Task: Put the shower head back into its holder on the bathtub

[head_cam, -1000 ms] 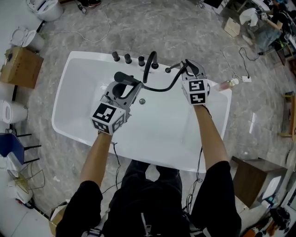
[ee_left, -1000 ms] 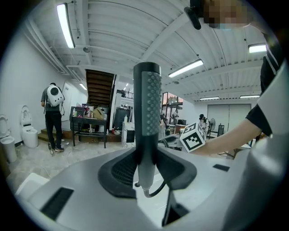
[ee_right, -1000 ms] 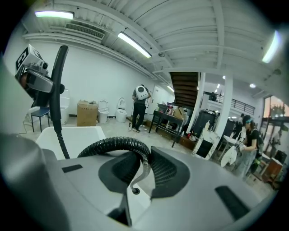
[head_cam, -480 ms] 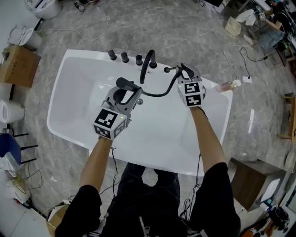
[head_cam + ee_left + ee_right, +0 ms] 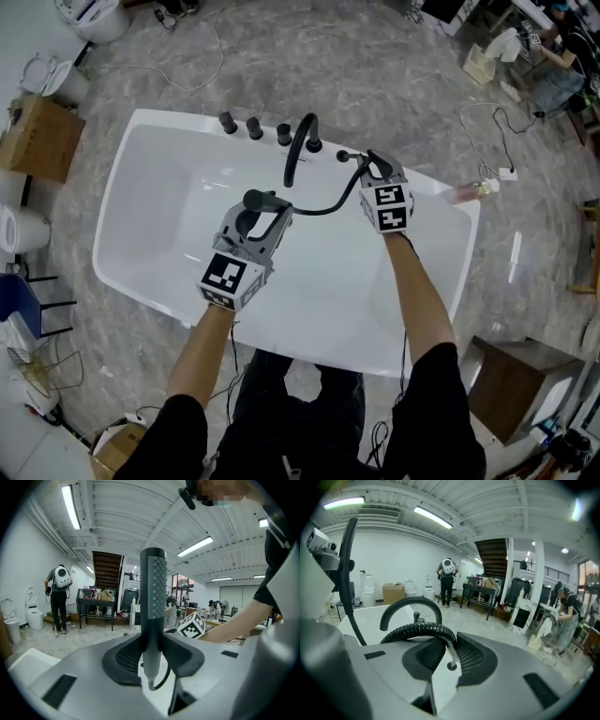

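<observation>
1. The shower head [image 5: 153,597] [image 5: 263,200] is a slim, dark, matte stick with a flat face covered in tiny dimpled nozzles. It stands upright between the jaws of the left gripper [image 5: 152,654] [image 5: 259,210], which are clamped on its lower part. Its top rises well above the pads, and its pale lower end pokes out just below them.
2. We see the hose [image 5: 417,631] [image 5: 328,205], black, ribbed and slightly glossy, sag from under the left gripper and run across to the right gripper [image 5: 448,654] [image 5: 371,167]. There it arches over the pads and narrows to a thin silvery coil.
3. The right gripper's jaws are closed on that hose with only a narrow gap between them. Just ahead of the pads the coil drops to a small dark ring [image 5: 451,666] on the white surface below.
4. The bathtub [image 5: 150,206] is white, smooth and shiny, a rounded rectangle. Both grippers hang over its basin, the left near the middle, the right close to the far rim.
5. A black arched spout [image 5: 298,145] [image 5: 410,603] stands beyond the grippers, just left of the right one. Dark round knobs [image 5: 254,127] line the rim beyond the left gripper.
6. We note grey moulded jaw bodies with dark ribbed pads.
</observation>
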Demonstrator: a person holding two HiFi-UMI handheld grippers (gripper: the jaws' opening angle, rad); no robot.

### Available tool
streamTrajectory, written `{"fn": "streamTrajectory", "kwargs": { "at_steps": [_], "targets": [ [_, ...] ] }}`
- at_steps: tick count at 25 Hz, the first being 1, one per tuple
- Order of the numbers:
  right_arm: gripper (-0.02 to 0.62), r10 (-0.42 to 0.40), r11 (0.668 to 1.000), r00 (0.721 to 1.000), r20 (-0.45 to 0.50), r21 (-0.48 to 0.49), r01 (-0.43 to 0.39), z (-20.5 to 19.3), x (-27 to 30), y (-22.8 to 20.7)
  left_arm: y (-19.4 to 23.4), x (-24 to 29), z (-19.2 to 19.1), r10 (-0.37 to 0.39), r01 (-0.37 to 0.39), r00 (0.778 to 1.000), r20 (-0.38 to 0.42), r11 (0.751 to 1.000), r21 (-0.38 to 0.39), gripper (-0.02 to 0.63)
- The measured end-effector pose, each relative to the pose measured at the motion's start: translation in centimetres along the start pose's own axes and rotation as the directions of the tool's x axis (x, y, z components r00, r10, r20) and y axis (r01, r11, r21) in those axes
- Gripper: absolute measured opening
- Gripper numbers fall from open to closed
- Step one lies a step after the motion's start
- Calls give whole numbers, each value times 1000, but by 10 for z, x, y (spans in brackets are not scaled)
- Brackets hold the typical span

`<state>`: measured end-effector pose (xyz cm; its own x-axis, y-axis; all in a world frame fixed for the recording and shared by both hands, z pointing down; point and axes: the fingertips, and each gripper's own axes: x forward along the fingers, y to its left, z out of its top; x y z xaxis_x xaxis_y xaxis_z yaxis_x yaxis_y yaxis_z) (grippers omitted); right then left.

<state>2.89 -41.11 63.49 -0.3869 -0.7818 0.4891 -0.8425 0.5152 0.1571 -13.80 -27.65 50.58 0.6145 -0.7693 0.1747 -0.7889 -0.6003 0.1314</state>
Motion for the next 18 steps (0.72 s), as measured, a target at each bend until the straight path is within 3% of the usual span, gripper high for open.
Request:
{"fn": "streamTrajectory", "kwargs": {
  "at_steps": [18],
  "targets": [
    [72,29,994,998,-48,110,-24,-81,66,7,14,10,-48,56,-56,998,-3,998,-18,150]
  ]
}}
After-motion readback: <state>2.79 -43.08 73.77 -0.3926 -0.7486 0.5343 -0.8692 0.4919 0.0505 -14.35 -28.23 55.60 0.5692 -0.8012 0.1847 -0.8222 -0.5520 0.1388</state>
